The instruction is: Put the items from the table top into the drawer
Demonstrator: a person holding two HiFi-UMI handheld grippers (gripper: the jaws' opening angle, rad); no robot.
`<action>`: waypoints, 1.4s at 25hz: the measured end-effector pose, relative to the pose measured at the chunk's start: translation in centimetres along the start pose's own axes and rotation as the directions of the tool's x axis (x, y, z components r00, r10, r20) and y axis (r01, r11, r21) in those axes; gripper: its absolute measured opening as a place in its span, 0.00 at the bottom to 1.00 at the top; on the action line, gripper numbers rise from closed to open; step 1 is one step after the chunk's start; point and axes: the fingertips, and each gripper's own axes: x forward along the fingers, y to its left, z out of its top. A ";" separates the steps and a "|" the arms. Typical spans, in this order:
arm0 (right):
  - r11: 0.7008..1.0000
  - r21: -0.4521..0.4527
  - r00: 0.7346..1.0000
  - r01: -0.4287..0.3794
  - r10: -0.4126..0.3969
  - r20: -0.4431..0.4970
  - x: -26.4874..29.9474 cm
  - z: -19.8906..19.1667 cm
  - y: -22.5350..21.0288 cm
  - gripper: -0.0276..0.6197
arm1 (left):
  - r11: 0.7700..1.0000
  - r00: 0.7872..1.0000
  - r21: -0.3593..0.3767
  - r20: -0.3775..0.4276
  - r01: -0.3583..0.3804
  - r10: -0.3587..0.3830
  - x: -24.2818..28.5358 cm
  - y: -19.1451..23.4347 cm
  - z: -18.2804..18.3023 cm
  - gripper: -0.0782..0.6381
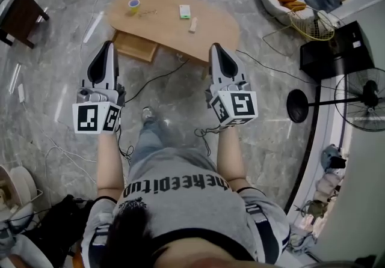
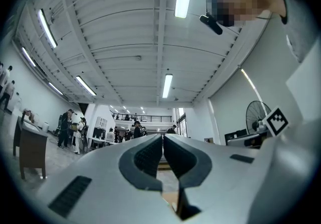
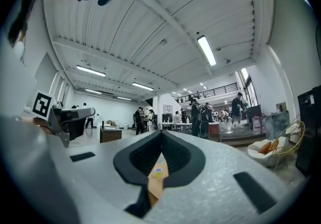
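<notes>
Jaws are together and empty on both your left gripper (image 1: 108, 45) and right gripper (image 1: 215, 47). Ahead on the table (image 1: 162, 23) lie a tape roll (image 1: 133, 4), box (image 1: 184, 11) and white stick (image 1: 193, 24). All look light and rigid: pinch the roll across its wall, the box by its sides.

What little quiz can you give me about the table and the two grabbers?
1. True or false: the tape roll lies on the wooden table.
2. The right gripper is: A open, B shut and empty, C gripping a box.
3. Fill in: near the right wall stands a black ___ on a pole.
Key: 1 true; 2 B; 3 fan.
</notes>
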 end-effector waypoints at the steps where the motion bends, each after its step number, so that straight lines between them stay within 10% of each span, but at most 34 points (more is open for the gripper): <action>1: 1.000 0.002 1.000 0.005 -0.005 -0.001 1.7 0.0 0.0 0.05 | 1.000 1.000 -0.003 -0.006 0.005 -0.005 1.2 1.2 -0.4 0.13; 15: 0.996 0.007 0.995 0.087 -0.086 -0.051 18.3 -2.3 0.2 0.05 | 0.995 0.996 -0.045 -0.024 0.090 -0.091 13.7 14.1 -4.7 0.13; 35: 0.996 0.043 0.968 0.077 -0.064 -0.244 31.1 -11.0 -9.8 0.05 | 0.999 0.999 0.025 -0.026 0.033 -0.032 25.5 16.7 -12.0 0.13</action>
